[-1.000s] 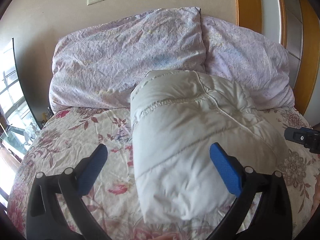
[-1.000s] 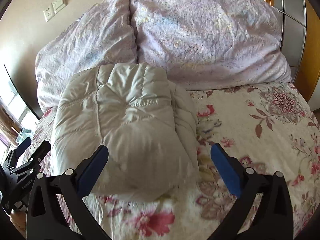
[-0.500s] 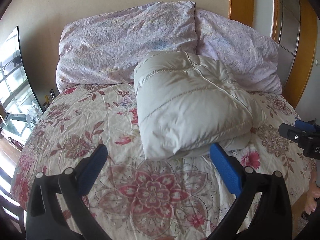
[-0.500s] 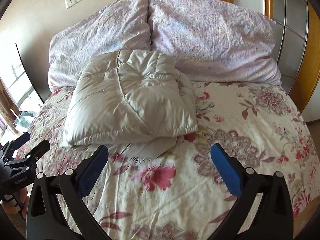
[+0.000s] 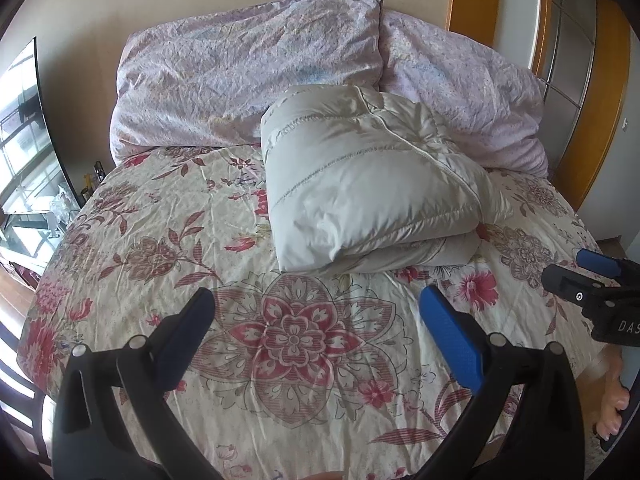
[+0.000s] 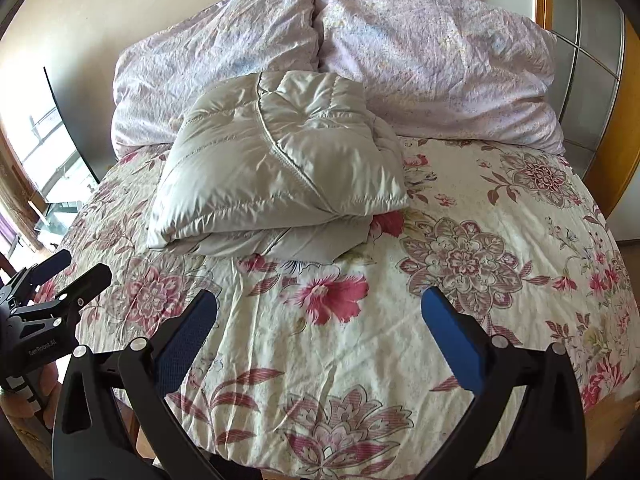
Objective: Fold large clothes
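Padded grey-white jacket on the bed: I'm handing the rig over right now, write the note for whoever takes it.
Left gripper: jaws wide open, empty, hanging above the floral bedspread short of the jacket.
Right gripper: jaws wide open, empty, also over the bedspread.
Padded grey-white jacket: folded into a compact bundle near the head of the bed, its far edge against the two lilac pillows; neither gripper touches it.
Done: the fold looks complete, layers stacked.
Left: a lower layer sticks out unevenly at the near edge; tuck it in if a tidier bundle is wanted. Otherwise probably nothing.
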Action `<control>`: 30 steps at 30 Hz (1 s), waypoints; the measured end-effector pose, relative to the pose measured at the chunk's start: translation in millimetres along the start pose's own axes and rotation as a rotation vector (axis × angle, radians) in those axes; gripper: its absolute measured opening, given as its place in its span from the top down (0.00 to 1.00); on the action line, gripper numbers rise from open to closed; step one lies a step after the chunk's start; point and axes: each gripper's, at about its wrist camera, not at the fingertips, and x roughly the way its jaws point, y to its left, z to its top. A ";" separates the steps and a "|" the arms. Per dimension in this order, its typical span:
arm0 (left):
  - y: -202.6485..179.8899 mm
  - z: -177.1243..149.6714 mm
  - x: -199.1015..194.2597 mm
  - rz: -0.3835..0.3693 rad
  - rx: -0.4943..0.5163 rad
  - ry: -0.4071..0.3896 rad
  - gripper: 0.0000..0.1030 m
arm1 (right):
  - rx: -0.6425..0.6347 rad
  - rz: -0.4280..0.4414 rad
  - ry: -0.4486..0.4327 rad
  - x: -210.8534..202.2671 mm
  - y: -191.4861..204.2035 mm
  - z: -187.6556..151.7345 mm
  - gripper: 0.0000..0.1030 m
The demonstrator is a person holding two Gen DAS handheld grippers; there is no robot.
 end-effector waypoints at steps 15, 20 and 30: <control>-10.6 -6.9 -10.2 -0.046 0.004 0.013 0.02 | 0.015 0.039 0.000 -16.3 -3.2 -5.9 0.01; -11.5 -7.2 -8.8 -0.052 -0.001 0.017 0.02 | 0.014 0.047 -0.001 -16.5 -1.8 -6.1 0.01; -6.4 -5.7 -2.6 -0.084 -0.034 0.038 0.02 | 0.029 0.068 0.017 -10.6 -3.7 -4.7 0.01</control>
